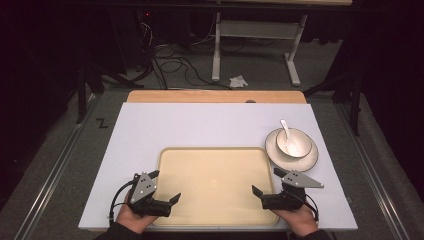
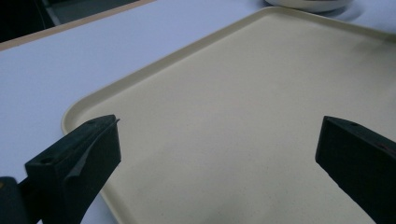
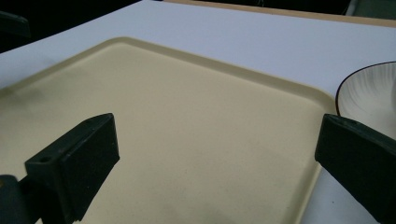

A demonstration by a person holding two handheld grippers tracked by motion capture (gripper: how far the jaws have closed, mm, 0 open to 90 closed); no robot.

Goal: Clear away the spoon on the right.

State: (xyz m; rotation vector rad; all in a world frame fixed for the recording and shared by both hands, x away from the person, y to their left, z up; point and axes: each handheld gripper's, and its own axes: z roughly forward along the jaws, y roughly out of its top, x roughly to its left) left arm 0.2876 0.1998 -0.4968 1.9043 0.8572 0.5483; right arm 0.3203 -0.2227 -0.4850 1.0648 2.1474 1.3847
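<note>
A cream tray (image 1: 215, 155) lies empty at the front middle of the white board. At its back right stands a white plate (image 1: 305, 161) with a bowl (image 1: 295, 145) on it, and a white spoon (image 1: 285, 127) rests in the bowl. My left gripper (image 1: 164, 186) hovers over the tray's front left corner, jaws wide open and nothing between them. My right gripper (image 1: 266, 182) is over the tray's front right edge, open too. The tray (image 2: 243, 116) spreads beyond the jaws in the left gripper view. In the right gripper view the tray (image 3: 187, 121) and the plate's rim (image 3: 364, 93) show.
The white board (image 1: 200, 125) lies on a grey table with a wooden strip (image 1: 215, 96) along its back edge. Beyond the table are a white frame's legs (image 1: 216, 55), cables and a crumpled paper (image 1: 238, 81) on the floor.
</note>
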